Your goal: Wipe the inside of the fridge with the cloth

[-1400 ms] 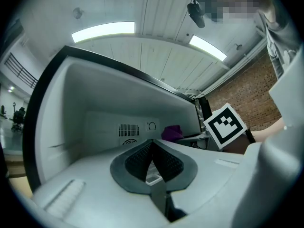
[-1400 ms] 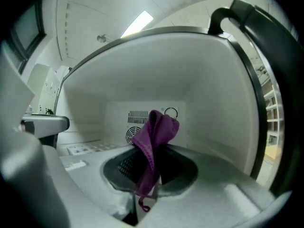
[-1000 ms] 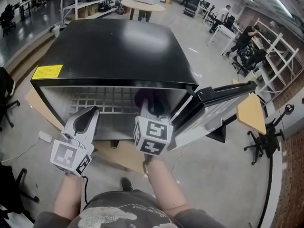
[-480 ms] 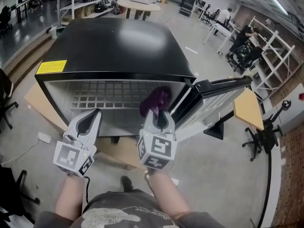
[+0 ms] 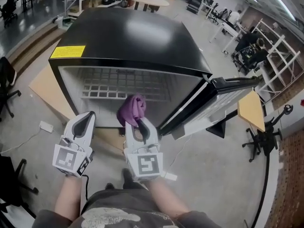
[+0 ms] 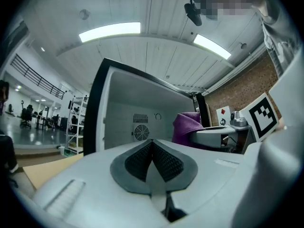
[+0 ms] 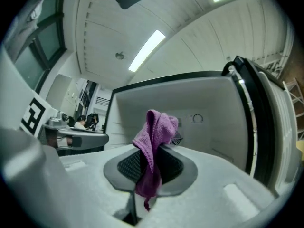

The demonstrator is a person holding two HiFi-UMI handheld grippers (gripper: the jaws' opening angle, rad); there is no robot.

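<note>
- While the right gripper (image 5: 141, 126) pinches the cloth (image 5: 133, 109) just outside the fridge (image 5: 128, 37) mouth, it seems to hold only a fold, and rubbing the fridge walls could drag it loose.
- Left gripper (image 5: 84, 123), clenched on nothing, hangs before the fridge's lower edge and could knock it.
- Wire shelf (image 5: 123, 90) inside the fridge may snag the cloth.

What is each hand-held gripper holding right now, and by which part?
The right hand-held gripper pinches the purple cloth by a bunched fold; most of it sticks out past the jaws. The left hand-held gripper is shut, holding nothing.
</note>
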